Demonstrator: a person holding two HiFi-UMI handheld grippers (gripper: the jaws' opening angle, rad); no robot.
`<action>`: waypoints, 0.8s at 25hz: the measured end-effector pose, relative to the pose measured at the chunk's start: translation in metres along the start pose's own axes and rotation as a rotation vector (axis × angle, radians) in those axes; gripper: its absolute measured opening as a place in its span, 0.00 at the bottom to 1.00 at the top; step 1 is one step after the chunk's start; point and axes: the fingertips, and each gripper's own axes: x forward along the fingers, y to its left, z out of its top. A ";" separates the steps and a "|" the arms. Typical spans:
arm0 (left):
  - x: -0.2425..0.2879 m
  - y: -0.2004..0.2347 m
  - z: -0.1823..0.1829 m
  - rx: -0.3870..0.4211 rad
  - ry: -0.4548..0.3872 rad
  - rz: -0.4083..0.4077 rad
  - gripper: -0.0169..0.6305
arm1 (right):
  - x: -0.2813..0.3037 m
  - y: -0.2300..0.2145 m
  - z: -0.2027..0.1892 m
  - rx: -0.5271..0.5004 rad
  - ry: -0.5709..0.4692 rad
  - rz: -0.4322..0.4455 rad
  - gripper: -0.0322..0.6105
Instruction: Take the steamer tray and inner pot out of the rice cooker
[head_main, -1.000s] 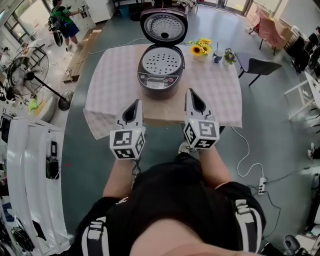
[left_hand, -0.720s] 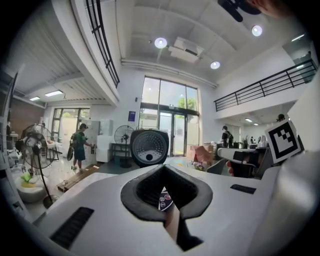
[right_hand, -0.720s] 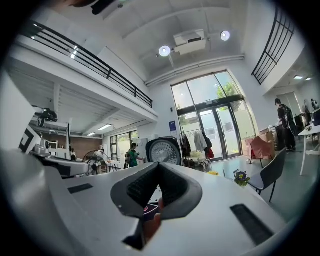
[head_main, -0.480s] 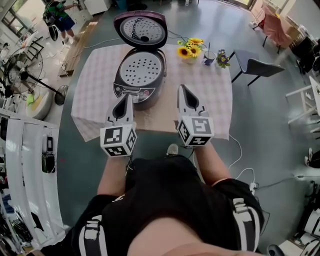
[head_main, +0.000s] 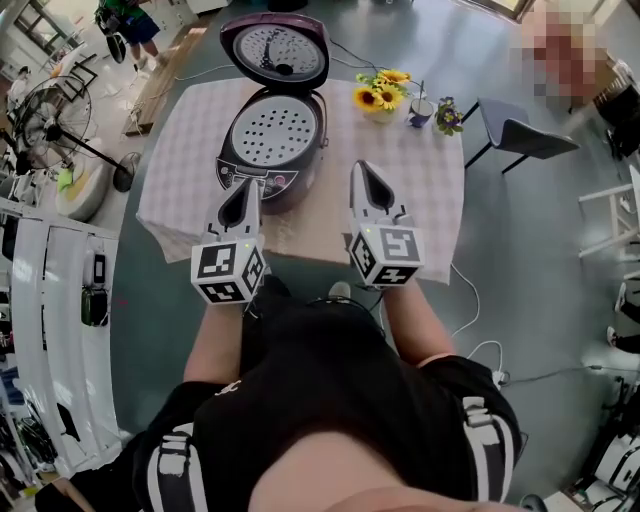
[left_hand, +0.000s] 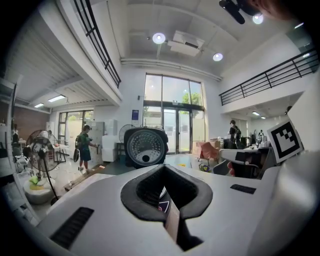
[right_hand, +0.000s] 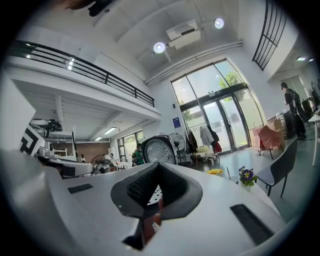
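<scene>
Left hand-held gripper (left_hand: 163, 172) jaws together, nothing between. Open rice cooker (left_hand: 145, 146) straight ahead. Person (left_hand: 84, 148) and fan (left_hand: 38, 149) at left.

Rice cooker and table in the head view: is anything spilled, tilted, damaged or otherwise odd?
Nothing is spilled or damaged. The rice cooker stands with its lid open, the steamer tray seated inside. Only the tablecloth looks slightly askew: it leaves a bare strip of table at the near edge.
</scene>
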 end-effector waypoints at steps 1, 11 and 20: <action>0.002 -0.001 0.000 0.003 0.000 0.000 0.03 | 0.000 -0.001 0.000 0.001 -0.002 0.001 0.05; 0.031 0.001 0.002 0.034 -0.002 -0.021 0.03 | 0.015 -0.018 0.002 0.003 -0.024 -0.037 0.05; 0.085 0.029 0.010 0.045 -0.004 -0.087 0.03 | 0.049 -0.029 0.000 -0.015 -0.009 -0.116 0.05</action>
